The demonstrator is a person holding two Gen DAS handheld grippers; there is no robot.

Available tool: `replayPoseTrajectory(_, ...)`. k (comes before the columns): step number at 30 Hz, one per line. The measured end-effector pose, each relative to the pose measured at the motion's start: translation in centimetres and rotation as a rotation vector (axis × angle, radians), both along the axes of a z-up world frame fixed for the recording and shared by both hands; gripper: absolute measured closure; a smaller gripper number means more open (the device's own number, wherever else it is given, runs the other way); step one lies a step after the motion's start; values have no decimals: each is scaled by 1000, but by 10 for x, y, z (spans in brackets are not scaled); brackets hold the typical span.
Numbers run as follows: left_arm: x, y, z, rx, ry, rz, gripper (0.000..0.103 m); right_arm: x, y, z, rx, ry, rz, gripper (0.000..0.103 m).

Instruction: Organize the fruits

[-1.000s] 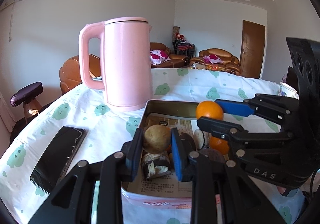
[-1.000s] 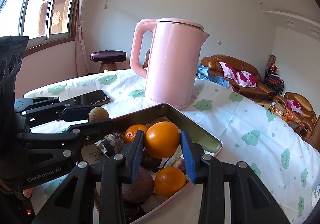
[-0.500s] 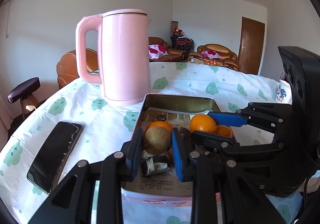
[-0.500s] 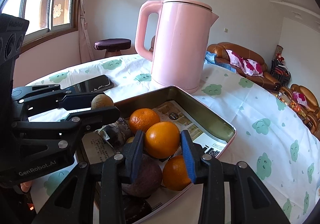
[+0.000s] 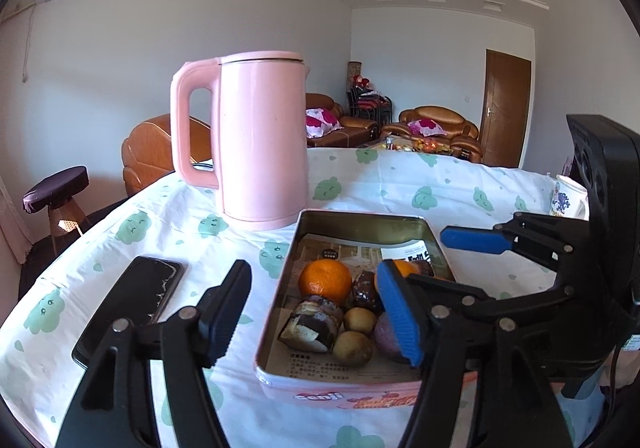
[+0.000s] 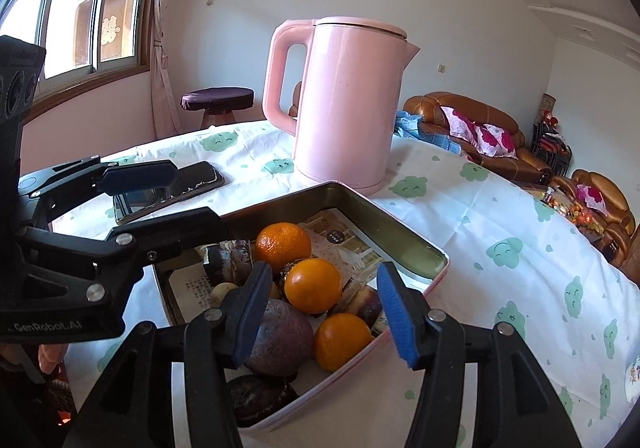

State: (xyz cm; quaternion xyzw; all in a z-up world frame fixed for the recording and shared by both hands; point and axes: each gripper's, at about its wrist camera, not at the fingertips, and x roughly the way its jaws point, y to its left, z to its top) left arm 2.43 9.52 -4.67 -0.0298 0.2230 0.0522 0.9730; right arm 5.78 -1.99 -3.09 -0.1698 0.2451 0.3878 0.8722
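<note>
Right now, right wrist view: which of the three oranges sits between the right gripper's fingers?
The middle orange, framed by the open right gripper. The far orange lies beyond toward the kettle; the near orange sits lower, against the tin rim.

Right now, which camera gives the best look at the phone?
The left wrist view: the phone lies almost fully visible left of the tin. In the right wrist view, the left hand-held gripper covers part of it.
</note>
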Motion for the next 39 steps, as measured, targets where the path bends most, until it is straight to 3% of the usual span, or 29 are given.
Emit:
replayPoseTrajectory(8,-14,-11,15,22,-65,-8,31,-13,-43,17,49,-76,-106,38)
replayPoseTrajectory(17,-24,-31,26,46,-114,-35,22,-17,-84,34,134,-100,-210,34)
replayPoseTrajectory(24,-27,-38,29,65,-132,-27,9,-21,-97,37,160,-116,-234,30)
replayPoseTrajectory(39,-28,-41,29,74,-131,-27,6,-25,-106,38,178,-125,-245,29)
